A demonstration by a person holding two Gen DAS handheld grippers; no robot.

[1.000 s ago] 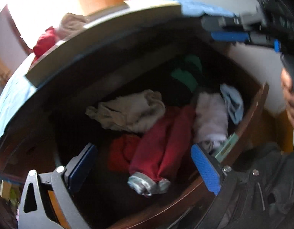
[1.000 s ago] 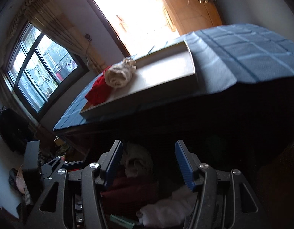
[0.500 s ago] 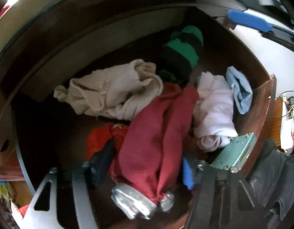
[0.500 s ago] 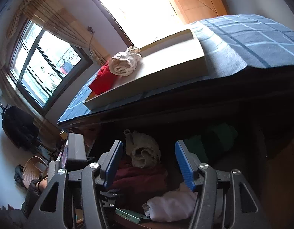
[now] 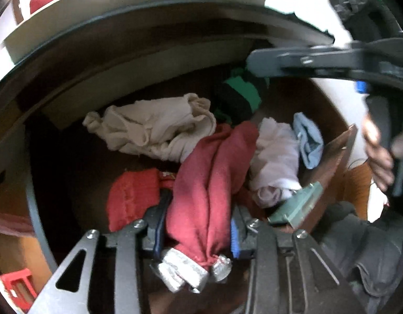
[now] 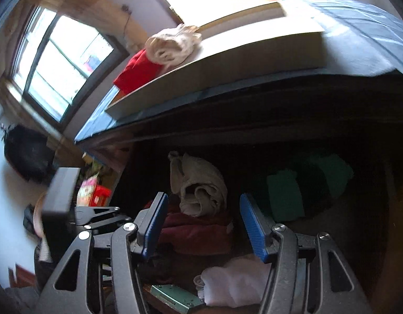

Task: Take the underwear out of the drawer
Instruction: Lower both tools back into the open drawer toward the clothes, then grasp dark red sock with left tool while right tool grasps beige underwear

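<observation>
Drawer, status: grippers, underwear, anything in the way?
Left gripper just closing on dark red underwear. Right gripper open, empty, above drawer. Beige garment overlaps the red piece's far end.

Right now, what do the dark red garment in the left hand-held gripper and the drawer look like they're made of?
Dark red garment: soft matte knit fabric, probably cotton; it creases and bunches between the pads. Drawer: dark brown wood with a slightly glossy finish, judging by the sheen on its side wall.

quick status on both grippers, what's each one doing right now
left gripper: jaws just closing, pads pressing the dark red underwear.
right gripper: open, holding nothing, above the drawer.
</observation>
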